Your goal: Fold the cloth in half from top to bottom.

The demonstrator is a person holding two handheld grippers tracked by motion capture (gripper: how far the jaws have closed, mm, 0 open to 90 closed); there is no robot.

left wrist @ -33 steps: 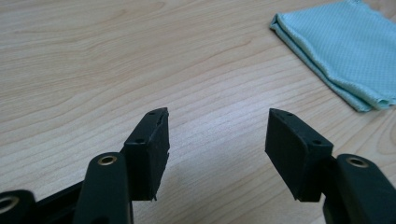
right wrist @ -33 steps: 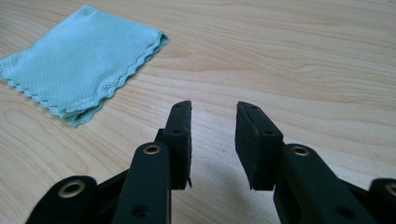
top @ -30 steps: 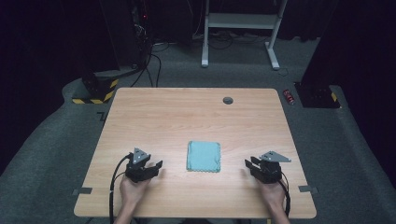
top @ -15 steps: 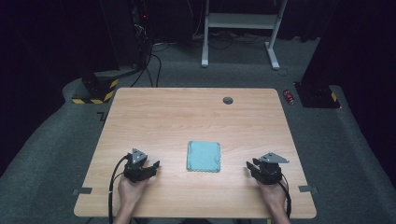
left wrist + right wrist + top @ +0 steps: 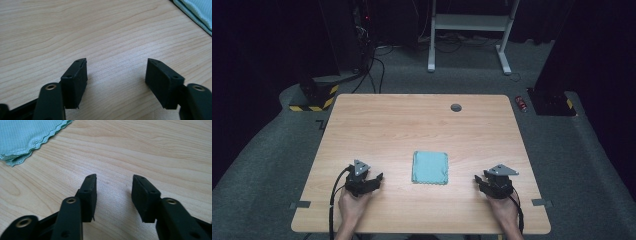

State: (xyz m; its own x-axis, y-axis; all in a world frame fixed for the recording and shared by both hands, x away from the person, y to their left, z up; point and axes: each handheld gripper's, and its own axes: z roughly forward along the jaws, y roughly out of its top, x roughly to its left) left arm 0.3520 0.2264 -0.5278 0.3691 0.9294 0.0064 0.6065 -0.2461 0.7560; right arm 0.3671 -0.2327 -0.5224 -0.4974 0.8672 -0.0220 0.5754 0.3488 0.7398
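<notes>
We see the folded cloth [image 5: 430,168] lying on the worktop [image 5: 412,125] between our left hand-held gripper [image 5: 377,179] and right hand-held gripper [image 5: 477,180], both with jaws that have just been opening wide and hold nothing.

The table [image 5: 402,125] has a light wood-grain top, smooth with a faint sheen, its darker grain lines running lengthwise. Near its front edge lies a pale teal cloth [image 5: 430,168], folded, of a fine dotted weave, matt and soft-looking, with small scalloped hems stacked in layers. The left tongs [image 5: 116,75] and the right tongs [image 5: 113,191] look like matt black plastic, their pads flat and slightly grainy, with brass-coloured metal rivets at the joints. The floor [image 5: 272,150] around the table is dark grey carpet, rough and dull.
</notes>
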